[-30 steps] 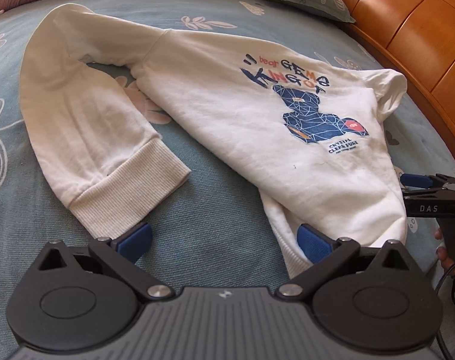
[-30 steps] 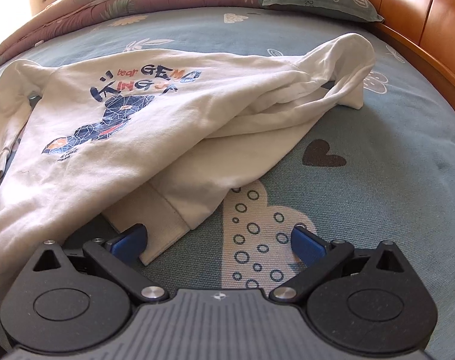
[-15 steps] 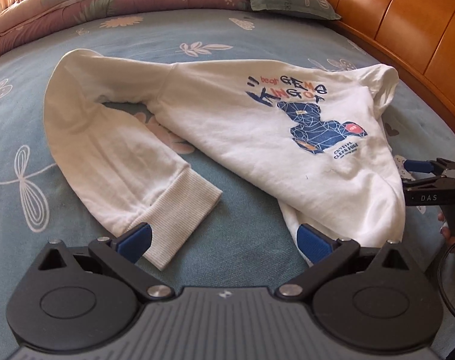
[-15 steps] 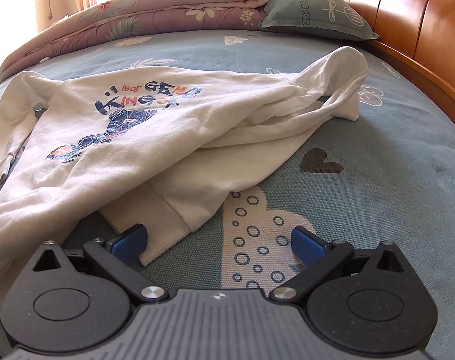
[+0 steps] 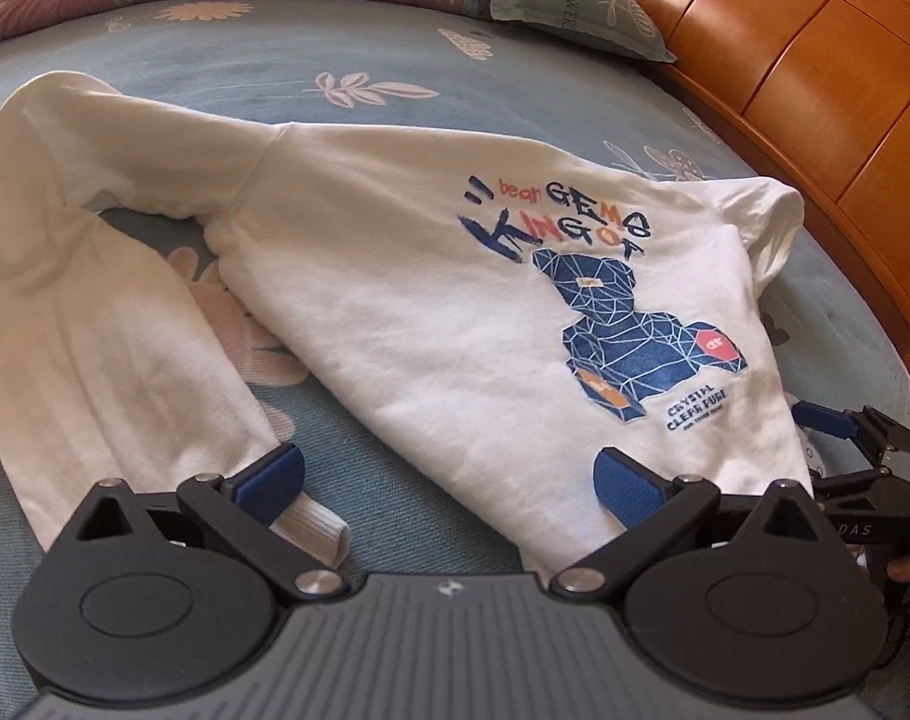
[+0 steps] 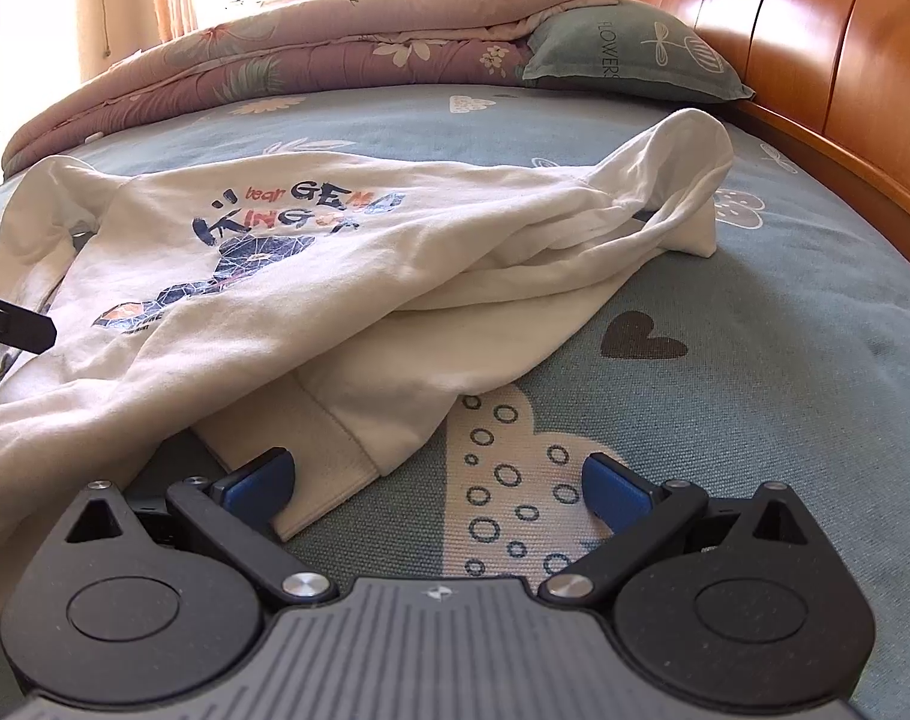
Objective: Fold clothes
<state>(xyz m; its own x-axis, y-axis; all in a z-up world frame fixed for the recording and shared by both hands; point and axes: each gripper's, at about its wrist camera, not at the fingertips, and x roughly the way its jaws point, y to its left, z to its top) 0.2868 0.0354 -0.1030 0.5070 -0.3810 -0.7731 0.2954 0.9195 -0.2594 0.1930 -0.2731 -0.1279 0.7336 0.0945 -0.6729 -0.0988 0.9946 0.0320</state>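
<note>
A white sweatshirt with a blue bear print lies face up on the bed; it also shows in the right wrist view. One sleeve bends down at the left, its ribbed cuff by my left fingertip. My left gripper is open and empty, low over the sheet between that cuff and the hem. My right gripper is open and empty, its left pad touching the other sleeve's ribbed cuff. The right gripper also appears at the right edge of the left wrist view.
The bed has a blue-green patterned sheet. A folded pink quilt and a green pillow lie at the far end. An orange wooden headboard runs along the right side.
My left gripper has moved closer over the sweatshirt, so the sleeve cuff now sits at its left fingertip. My right gripper has dropped lower and stays at the other cuff.
</note>
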